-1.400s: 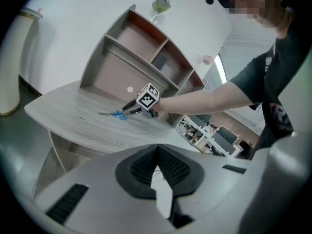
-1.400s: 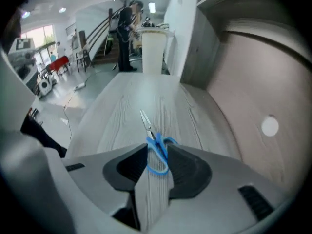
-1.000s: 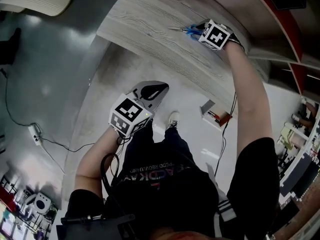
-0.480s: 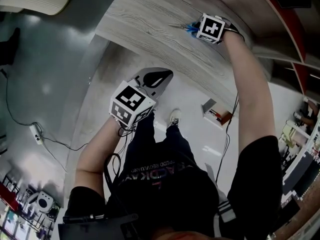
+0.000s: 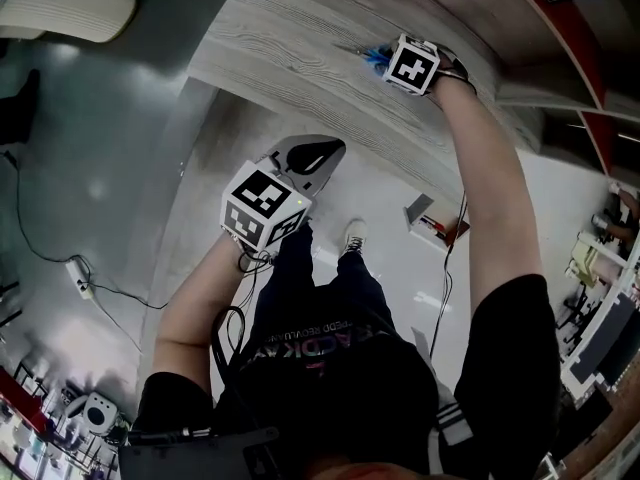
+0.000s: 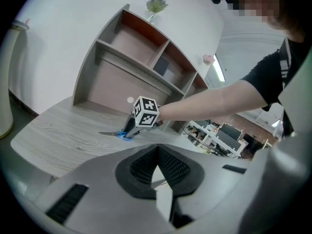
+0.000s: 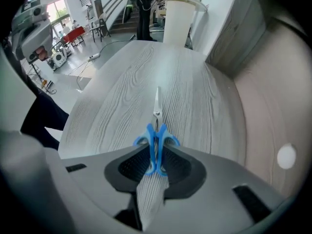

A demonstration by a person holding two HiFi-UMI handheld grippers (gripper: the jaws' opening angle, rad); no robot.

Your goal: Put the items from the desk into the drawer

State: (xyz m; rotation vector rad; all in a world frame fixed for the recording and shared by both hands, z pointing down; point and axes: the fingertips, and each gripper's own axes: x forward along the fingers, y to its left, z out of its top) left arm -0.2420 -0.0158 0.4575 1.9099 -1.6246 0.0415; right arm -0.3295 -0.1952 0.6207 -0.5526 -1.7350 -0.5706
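Blue-handled steel scissors [image 7: 157, 130] on the grey wood-grain desk [image 5: 290, 38] are grasped by the right gripper [image 5: 385, 63], whose jaws have just been closing, at one o'clock from the empty, clenched left gripper [image 5: 318, 156].

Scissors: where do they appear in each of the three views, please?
Head view: scissors at top centre, on the desk.
Left gripper view: left of centre, far across the desk.
Right gripper view: centre, slightly low, blades pointing up the picture.
Shared landmark: the grey wood-grain desk under them.
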